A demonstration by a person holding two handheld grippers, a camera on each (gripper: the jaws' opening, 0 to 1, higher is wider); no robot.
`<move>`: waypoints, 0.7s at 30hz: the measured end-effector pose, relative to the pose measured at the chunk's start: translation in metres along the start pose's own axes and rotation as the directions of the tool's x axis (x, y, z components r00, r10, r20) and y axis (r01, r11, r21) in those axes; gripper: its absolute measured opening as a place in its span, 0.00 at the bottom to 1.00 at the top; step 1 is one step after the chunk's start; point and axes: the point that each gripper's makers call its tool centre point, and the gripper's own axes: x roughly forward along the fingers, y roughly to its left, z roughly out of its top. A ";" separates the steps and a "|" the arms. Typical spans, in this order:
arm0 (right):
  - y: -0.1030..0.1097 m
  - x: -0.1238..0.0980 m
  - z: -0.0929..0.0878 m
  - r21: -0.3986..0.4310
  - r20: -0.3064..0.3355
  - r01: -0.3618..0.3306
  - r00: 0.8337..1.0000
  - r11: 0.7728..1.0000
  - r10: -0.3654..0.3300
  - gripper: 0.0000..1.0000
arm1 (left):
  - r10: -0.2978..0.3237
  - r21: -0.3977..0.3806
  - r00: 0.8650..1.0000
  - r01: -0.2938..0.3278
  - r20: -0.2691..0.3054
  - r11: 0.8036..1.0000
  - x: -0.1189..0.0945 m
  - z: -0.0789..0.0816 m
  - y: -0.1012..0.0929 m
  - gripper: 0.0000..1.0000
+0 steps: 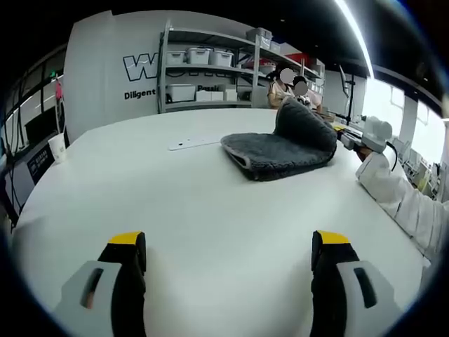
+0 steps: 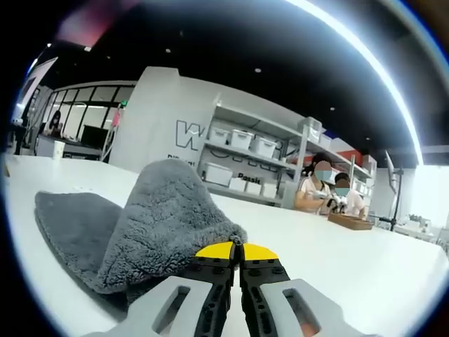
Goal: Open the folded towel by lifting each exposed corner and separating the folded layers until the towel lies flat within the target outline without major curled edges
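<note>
The left gripper [image 1: 228, 256] is hovering wide-jawed and empty over the near part of the white round table [image 1: 140, 189], well apart from the dark grey fluffy towel [image 1: 280, 149] lying far right. There the right gripper [image 2: 235, 251] is pinching its corner, raising that layer, apparently to peel it open.
</note>
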 end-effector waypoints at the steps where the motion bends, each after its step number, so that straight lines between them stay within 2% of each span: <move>1: -0.002 0.000 -0.001 0.000 -0.002 0.002 1.000 1.000 -0.002 0.00 | 0.000 0.000 1.000 0.000 0.001 1.000 0.000 0.000 0.000 0.97; 21: -0.026 -0.007 -0.010 0.001 -0.028 0.043 0.999 0.999 -0.043 0.00 | -0.003 -0.001 1.000 0.003 -0.002 1.000 -0.001 -0.002 -0.003 0.97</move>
